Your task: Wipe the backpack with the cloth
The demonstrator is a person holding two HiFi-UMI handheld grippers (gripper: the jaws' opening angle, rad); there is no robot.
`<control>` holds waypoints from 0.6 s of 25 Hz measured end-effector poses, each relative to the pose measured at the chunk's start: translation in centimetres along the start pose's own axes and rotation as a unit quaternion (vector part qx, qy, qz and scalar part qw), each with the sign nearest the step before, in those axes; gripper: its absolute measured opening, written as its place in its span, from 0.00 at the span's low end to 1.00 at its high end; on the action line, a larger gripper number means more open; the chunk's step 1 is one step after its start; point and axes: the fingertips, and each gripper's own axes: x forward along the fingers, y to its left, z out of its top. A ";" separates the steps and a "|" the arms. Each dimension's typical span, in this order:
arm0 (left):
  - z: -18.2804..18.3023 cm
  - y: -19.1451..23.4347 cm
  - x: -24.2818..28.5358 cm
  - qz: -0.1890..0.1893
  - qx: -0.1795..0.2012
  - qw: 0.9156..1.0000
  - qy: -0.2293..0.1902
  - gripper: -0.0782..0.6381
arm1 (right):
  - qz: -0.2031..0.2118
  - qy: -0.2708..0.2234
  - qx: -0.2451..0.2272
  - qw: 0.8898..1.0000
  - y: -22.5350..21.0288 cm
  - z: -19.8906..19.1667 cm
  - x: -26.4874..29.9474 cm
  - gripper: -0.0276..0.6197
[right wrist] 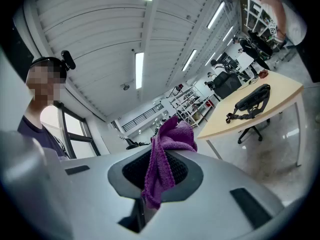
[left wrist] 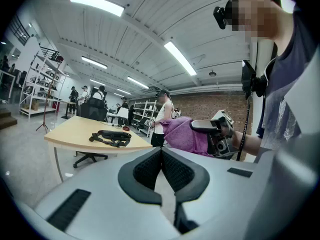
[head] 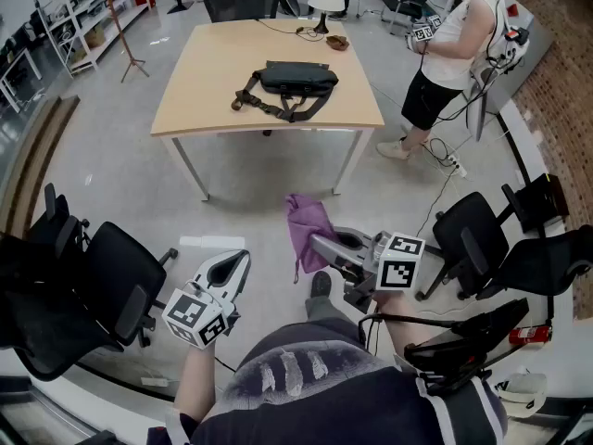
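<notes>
A black backpack (head: 292, 85) lies flat with its straps spread on a light wooden table (head: 213, 109) well ahead of me; it also shows as the dark backpack (left wrist: 111, 137) and the backpack (right wrist: 252, 101) in the two gripper views. My right gripper (head: 318, 242) is shut on a purple cloth (head: 308, 226) that hangs from its jaws over the floor, far short of the table. The cloth (right wrist: 165, 156) drapes between the pads. My left gripper (head: 241, 261) is shut and holds nothing, low at my left side.
Black office chairs (head: 88, 281) stand at my left, and more chairs (head: 496, 248) at my right. A person in a white top (head: 454, 54) stands beside the table's right end with cables on the floor. Shelving (head: 88, 12) lines the far left wall.
</notes>
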 end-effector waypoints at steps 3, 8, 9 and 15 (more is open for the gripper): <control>0.4 1.0 3.9 0.006 0.000 1.000 0.007 0.12 | 0.005 0.003 0.001 1.000 -3.4 2.0 -0.7 0.09; 1.7 1.7 11.7 0.012 0.000 0.999 0.029 0.12 | 0.016 -0.001 0.025 1.000 -10.1 6.3 -2.7 0.09; 2.2 1.8 13.3 0.013 0.003 0.999 0.033 0.12 | 0.020 -0.001 0.028 0.999 -11.3 7.3 -3.1 0.09; 4.7 2.9 22.1 0.019 0.017 0.998 0.052 0.12 | 0.029 0.018 0.024 0.999 -18.0 11.7 -5.1 0.09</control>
